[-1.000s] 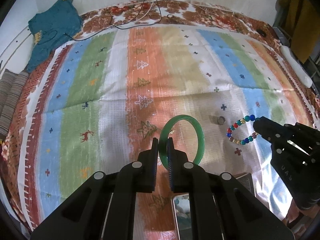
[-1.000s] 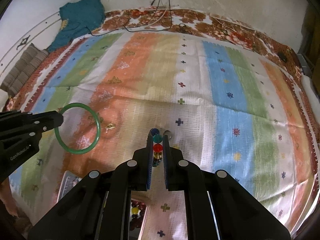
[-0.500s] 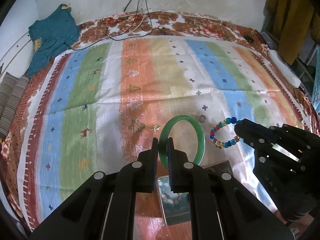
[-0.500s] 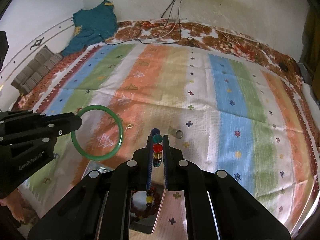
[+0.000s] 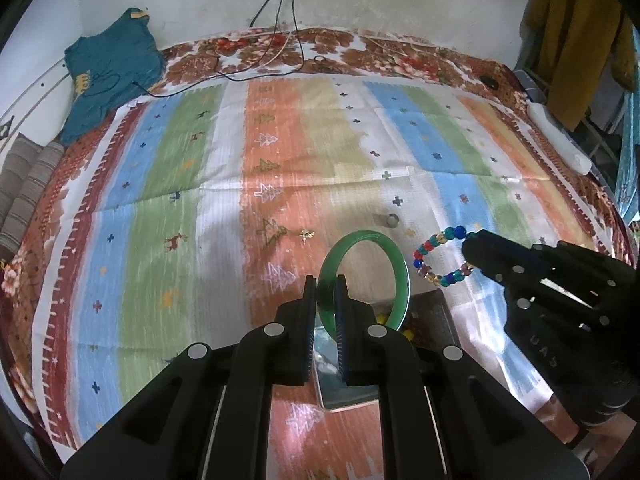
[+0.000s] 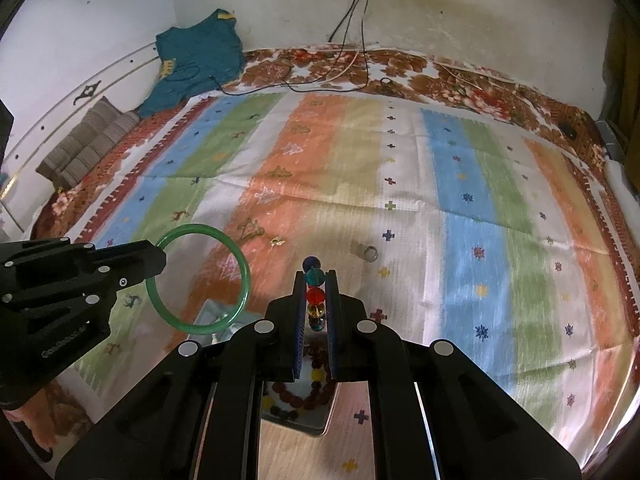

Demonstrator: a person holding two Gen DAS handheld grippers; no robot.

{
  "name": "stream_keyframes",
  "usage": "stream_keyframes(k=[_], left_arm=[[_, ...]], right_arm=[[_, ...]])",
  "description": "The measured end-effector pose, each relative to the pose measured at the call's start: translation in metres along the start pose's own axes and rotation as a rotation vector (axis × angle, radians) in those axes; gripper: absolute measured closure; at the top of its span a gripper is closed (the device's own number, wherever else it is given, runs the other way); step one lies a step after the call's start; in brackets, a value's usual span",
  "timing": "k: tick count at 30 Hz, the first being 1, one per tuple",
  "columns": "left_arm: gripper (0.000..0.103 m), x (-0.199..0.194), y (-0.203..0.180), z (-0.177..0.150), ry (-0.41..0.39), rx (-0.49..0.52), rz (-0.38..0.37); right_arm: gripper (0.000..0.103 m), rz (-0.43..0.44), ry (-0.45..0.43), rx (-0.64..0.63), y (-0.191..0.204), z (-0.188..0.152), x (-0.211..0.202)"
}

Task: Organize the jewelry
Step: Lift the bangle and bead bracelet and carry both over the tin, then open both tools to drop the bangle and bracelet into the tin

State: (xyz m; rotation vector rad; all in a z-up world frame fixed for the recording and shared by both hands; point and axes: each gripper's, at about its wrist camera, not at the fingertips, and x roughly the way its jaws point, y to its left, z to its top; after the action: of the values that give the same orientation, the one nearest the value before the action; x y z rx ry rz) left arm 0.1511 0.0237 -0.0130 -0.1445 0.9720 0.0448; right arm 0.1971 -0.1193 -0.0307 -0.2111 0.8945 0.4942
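My left gripper (image 5: 326, 280) is shut on a green bangle (image 5: 400, 276) and holds it in the air above a shiny metal box (image 5: 434, 312). It also shows in the right wrist view (image 6: 160, 258) with the bangle (image 6: 240, 280). My right gripper (image 6: 315, 276) is shut on a multicoloured bead bracelet (image 6: 315, 295), held above the box (image 6: 304, 420), which has bead jewelry inside. In the left wrist view the bracelet (image 5: 430, 254) hangs from the right gripper (image 5: 468, 246). A small silver ring (image 5: 392, 220) and a small gold piece (image 5: 307, 233) lie on the cloth.
A striped cloth (image 5: 160, 220) covers a bed with a floral sheet. A teal garment (image 5: 108, 68) and cables (image 5: 280, 52) lie at the far edge by the wall. Striped cushions (image 6: 84, 148) lie at the left. A white object (image 5: 560, 140) lies at the right edge.
Both grippers have drawn back and risen with their jewelry. The metal box has come into view beneath them, and the ring and gold piece now lie farther ahead.
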Motion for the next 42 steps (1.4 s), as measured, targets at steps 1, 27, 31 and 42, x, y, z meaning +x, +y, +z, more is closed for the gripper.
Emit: stream_keyframes(k=[1, 27, 31, 42], left_arm=[[0.095, -0.002, 0.000, -0.002, -0.003, -0.002, -0.001], [0.095, -0.016, -0.009, -0.031, -0.002, 0.022, -0.005], [0.081, -0.010, -0.005, -0.031, 0.048, -0.021, -0.045], [0.069, -0.007, 0.001, -0.029, 0.047, -0.012, -0.006]], right_arm=[[0.093, 0.003, -0.001, -0.003, 0.001, -0.002, -0.002], [0.093, 0.031, 0.023, -0.014, 0.012, -0.035, -0.019], [0.092, -0.005, 0.061, -0.004, 0.008, -0.036, -0.011], [0.069, -0.034, 0.100, 0.039, -0.009, -0.035, -0.001]])
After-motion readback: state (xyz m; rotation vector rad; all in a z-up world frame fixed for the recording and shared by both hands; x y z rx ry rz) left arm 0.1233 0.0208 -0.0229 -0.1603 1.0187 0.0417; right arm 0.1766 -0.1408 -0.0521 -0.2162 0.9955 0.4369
